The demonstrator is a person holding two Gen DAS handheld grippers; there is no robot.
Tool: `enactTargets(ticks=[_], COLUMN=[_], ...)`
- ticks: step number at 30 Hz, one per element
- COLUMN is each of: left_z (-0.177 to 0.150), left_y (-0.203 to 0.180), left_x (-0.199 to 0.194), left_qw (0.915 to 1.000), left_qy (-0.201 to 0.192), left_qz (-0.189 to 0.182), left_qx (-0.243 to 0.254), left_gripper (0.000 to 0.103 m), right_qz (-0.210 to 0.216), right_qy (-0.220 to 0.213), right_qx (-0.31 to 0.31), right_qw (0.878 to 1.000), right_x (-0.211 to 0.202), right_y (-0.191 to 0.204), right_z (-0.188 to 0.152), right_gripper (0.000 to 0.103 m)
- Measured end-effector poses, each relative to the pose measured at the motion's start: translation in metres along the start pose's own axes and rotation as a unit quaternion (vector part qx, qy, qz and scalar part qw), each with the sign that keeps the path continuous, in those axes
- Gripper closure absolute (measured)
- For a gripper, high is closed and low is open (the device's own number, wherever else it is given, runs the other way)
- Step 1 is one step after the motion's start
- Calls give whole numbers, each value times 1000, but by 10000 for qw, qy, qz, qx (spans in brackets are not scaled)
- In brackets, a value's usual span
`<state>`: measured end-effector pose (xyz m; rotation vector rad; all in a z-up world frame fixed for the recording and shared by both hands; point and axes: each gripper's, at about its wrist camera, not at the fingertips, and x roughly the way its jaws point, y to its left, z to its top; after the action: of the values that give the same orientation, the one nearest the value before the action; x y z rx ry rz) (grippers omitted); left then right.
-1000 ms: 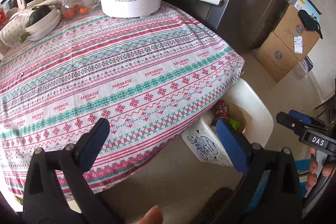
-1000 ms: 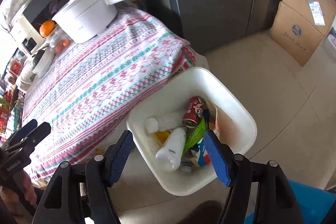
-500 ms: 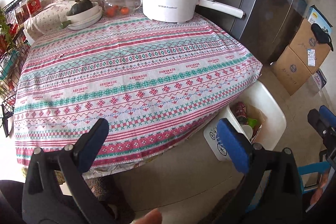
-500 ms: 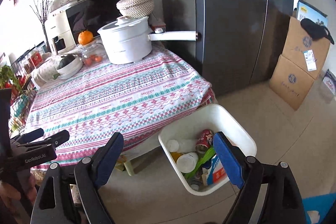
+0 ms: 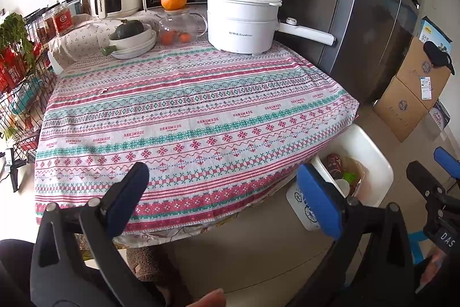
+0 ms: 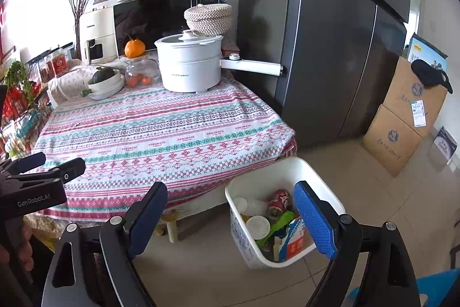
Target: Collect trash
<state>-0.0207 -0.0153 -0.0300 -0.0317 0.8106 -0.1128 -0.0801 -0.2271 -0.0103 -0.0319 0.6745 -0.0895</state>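
Observation:
A white trash bin (image 6: pixel 268 167) stands on the floor at the table's right corner; it also shows in the left wrist view (image 5: pixel 373 163). It holds a red can (image 6: pixel 277 203), white bottles (image 6: pixel 258 226), a green piece and a carton. My left gripper (image 5: pixel 227 206) is open and empty, held back from the table's front edge. My right gripper (image 6: pixel 231 220) is open and empty, above the floor just left of the bin.
A table with a patterned cloth (image 5: pixel 187 111) carries a white electric pot (image 5: pixel 241 22), a glass teapot (image 5: pixel 178 26) and stacked bowls (image 5: pixel 133 41) at the back. A grey fridge (image 6: pixel 330 33) and cardboard boxes (image 6: pixel 402 117) stand right. A wire rack (image 5: pixel 20 94) is left.
Both grippers have pulled back and up from the bin and table, so more of the room shows. Both stay open and empty.

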Motion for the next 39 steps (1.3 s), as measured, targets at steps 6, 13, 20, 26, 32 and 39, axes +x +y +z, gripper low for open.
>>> enactTargets(ticks=[6, 13, 20, 26, 32, 39], left_z=[-2, -2, -3, -4, -4, -4], left_y=[-4, -7, -9, -10, -10, -12], left_x=[0, -3, -3, -5, -10, -7], left_qw=[10000, 10000, 10000, 9999, 9997, 9999], left_qy=[-24, -76, -83, -30, -92, -64], left_qz=[-2, -23, -47, -129, -194, -135], left_qx=[10, 1, 19, 62, 117, 86], left_gripper=[1, 1, 1, 1, 1, 1], right_qz=[-12, 10, -25, -65, -193, -134], right_qy=[88, 181, 204, 193, 226, 162], right_qx=[62, 54, 92, 148, 353, 421], right_qw=[9999, 9998, 9997, 9997, 9989, 9989], right_x=[6, 10, 10, 11, 17, 15], right_y=[-3, -2, -4, -6, -14, -16], right_z=[-3, -7, -8, -8, -6, -4], right_gripper=[12, 12, 12, 12, 12, 12])
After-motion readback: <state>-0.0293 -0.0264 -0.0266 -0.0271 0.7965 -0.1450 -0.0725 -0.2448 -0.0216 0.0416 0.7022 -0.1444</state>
